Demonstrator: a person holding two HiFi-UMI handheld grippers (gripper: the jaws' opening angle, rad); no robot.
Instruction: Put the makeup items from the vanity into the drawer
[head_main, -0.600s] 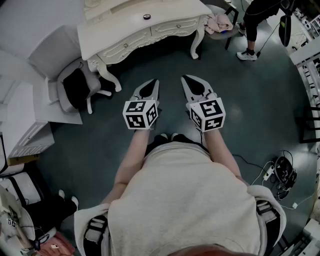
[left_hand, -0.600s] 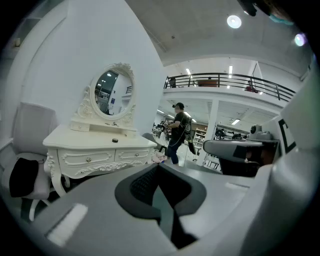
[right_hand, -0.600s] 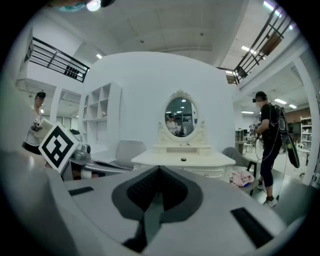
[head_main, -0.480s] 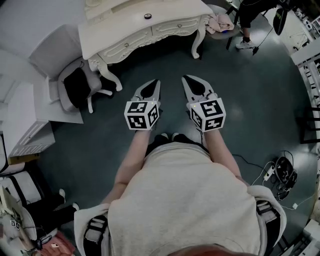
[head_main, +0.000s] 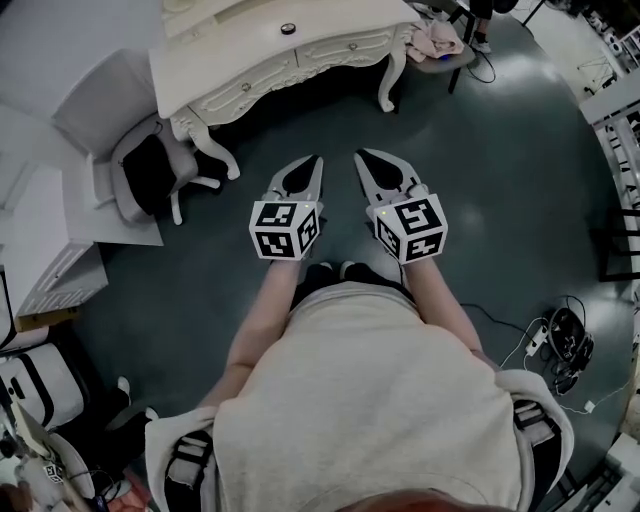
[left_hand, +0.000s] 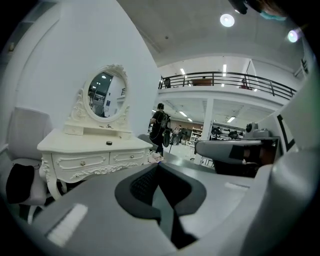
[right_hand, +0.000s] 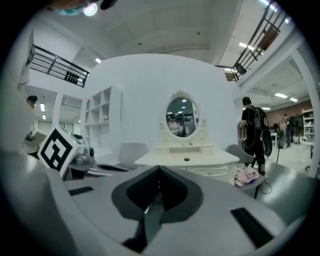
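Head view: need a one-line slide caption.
Person facing a white vanity, left hand-held gripper and right hand-held gripper both shut and empty, small dark item on top.

Vanity (head_main: 240, 50): cream-painted carved wood, smooth satin. Floor (head_main: 500, 170): dark, glossy. Pink cloth (head_main: 432, 40): soft, crumpled.

pale cream shirt (head_main: 370, 400); left gripper (head_main: 315, 159) and right gripper (head_main: 360, 154) grey (black-and-white marker cubes (head_main: 283, 229)).
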